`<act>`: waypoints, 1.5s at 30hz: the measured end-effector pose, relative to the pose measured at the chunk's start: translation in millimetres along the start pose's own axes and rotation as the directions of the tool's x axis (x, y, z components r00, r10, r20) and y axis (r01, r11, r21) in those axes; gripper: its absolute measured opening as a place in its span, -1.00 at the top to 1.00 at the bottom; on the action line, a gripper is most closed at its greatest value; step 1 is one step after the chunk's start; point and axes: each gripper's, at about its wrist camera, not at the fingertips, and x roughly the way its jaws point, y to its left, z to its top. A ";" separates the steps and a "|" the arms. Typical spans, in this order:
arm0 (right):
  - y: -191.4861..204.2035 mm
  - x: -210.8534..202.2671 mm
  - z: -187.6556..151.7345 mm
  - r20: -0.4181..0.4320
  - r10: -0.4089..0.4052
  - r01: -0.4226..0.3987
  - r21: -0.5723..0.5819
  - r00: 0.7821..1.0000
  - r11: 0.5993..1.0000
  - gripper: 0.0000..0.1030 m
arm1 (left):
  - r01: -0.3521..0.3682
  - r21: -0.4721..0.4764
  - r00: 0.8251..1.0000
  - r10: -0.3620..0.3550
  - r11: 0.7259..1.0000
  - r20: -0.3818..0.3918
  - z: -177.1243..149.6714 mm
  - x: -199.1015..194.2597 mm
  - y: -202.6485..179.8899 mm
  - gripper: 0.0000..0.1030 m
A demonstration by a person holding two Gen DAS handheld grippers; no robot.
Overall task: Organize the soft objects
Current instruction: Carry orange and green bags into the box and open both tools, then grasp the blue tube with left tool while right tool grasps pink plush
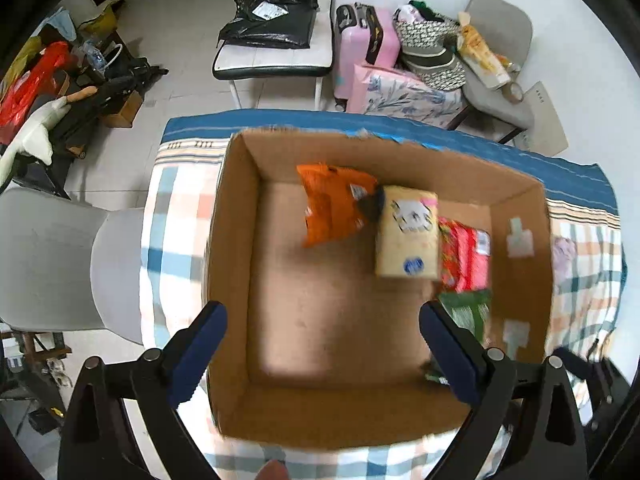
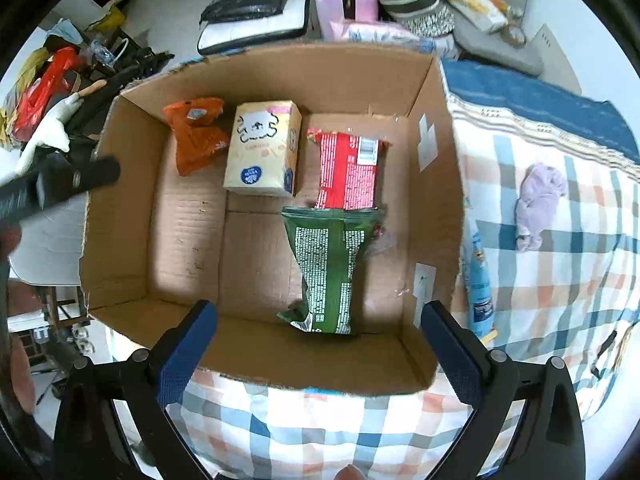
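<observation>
Both tools, left (image 1: 322, 342) and right (image 2: 320, 340), hang wide open and empty over the cardboard box (image 2: 120, 240) on the bed, while a lilac cloth (image 2: 538, 204) lies outside the box's right wall, nearer the right tool.

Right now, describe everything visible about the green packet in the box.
The green packet is a crinkled plastic snack bag lying flat on the cardboard box floor, back side up, showing white print. Its far end touches or slightly overlaps the red packet; its near end is creased. No gripper touches it.
</observation>
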 end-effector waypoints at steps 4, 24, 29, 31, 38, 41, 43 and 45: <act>1.3 -21.0 -12.3 0.043 -0.001 0.001 -0.006 0.999 1.000 -1.00 | -0.013 -0.006 0.998 0.013 1.000 0.055 -29.6 -23.6 -1.0 -0.91; -109.7 -118.5 -73.7 0.206 0.035 -0.060 0.115 0.978 0.992 -1.00 | 0.074 0.077 0.973 -0.089 0.994 0.212 -95.4 -92.7 -116.7 -0.91; -186.2 -128.6 -69.8 0.195 -0.015 -0.026 0.207 0.981 0.978 -1.00 | 0.191 0.097 0.976 -0.200 0.977 0.092 -85.3 -62.4 -192.4 -0.87; -214.1 -129.2 -64.4 0.183 -0.032 -0.013 0.236 0.983 0.972 -1.00 | 0.223 0.085 0.972 -0.228 0.971 0.052 -81.9 -48.5 -218.2 -0.87; -301.9 -106.0 -24.3 0.117 0.016 -0.049 0.283 0.993 0.958 -1.00 | 0.248 -0.005 0.966 -0.247 0.969 -0.069 -79.8 12.8 -283.2 -0.87; -322.5 -79.0 2.8 0.067 0.072 -0.088 0.274 0.995 0.958 -1.00 | 0.203 -0.028 0.972 -0.205 0.979 -0.115 -80.1 45.0 -304.5 -0.87; -331.6 -56.9 18.4 0.023 0.108 -0.110 0.278 0.994 0.954 -1.00 | 0.172 -0.038 0.975 -0.175 0.984 -0.136 -80.7 64.2 -314.8 -0.87; -337.1 -32.3 33.9 -0.026 0.143 -0.130 0.275 0.989 0.953 -0.99 | 0.139 -0.046 0.975 -0.144 0.989 -0.167 -80.9 84.1 -322.4 -0.87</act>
